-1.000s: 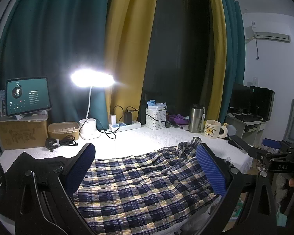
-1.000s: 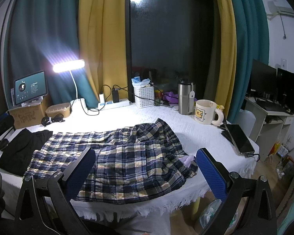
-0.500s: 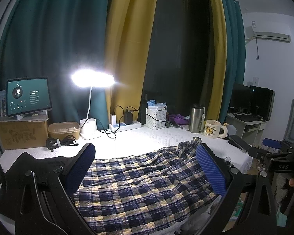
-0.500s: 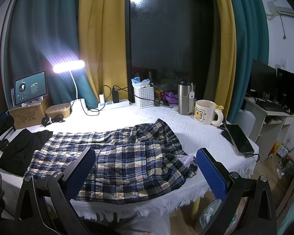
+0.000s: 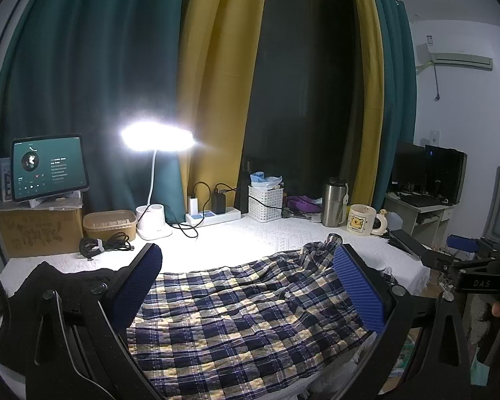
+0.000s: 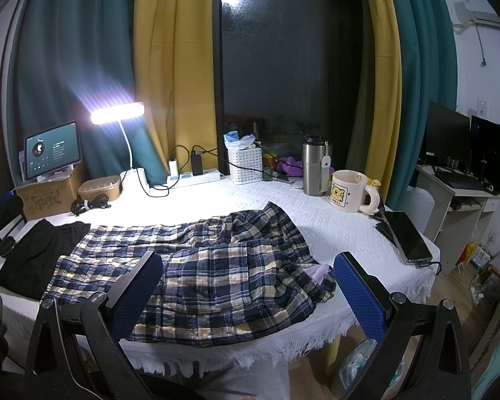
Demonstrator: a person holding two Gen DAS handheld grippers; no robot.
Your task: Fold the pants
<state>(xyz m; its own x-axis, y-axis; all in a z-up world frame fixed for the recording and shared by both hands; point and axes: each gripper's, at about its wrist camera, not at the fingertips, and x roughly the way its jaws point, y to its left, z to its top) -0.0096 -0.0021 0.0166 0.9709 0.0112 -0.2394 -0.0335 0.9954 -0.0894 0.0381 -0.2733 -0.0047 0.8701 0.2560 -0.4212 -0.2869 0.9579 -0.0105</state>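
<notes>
Blue, white and yellow plaid pants lie spread and rumpled across the white table cover, waist end bunched to the right. They also show in the left wrist view. My left gripper is open and empty, hovering above the pants near the front left. My right gripper is open and empty, held above the front edge of the pants. The right gripper's body also shows at the right edge of the left wrist view.
A black garment lies left of the pants. Along the back stand a lit desk lamp, tablet, cardboard box, power strip, white basket, steel tumbler and bear mug. A phone lies at the right edge.
</notes>
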